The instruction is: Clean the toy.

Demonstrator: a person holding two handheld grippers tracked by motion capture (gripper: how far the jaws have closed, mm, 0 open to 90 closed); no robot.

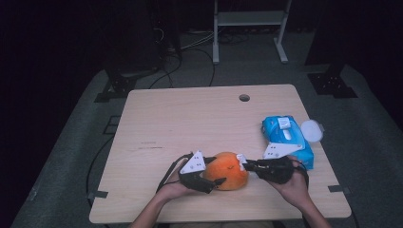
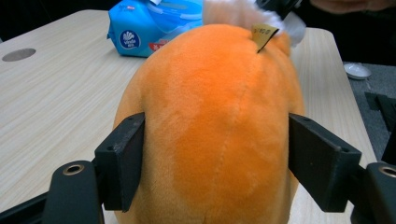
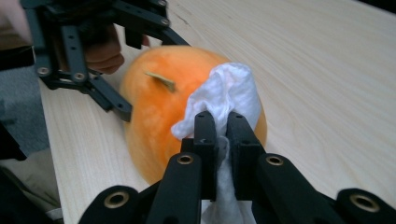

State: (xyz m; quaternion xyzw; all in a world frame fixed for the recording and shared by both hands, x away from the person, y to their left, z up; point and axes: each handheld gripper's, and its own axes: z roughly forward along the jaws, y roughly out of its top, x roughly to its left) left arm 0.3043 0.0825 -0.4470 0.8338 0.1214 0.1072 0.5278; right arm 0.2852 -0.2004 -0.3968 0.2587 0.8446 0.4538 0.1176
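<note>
Two grippers flanked the orange plush toy (image 1: 228,170), which lay near the table's (image 1: 190,114) front edge. My left gripper (image 2: 215,161) straddled the toy with its jaws spread, the left pad touching and the right one just clear. My right gripper (image 3: 219,133) was clenched on a white wipe (image 3: 229,93) pressed against the toy. The blue wipes pack (image 1: 286,137) sat right of the toy.

High view's pretty dim, with the room behind the table (image 1: 190,118) nearly black and only soft shadows. Both gripper views are brighter, evenly lit, no glare, though the near jaws look slightly soft.
</note>
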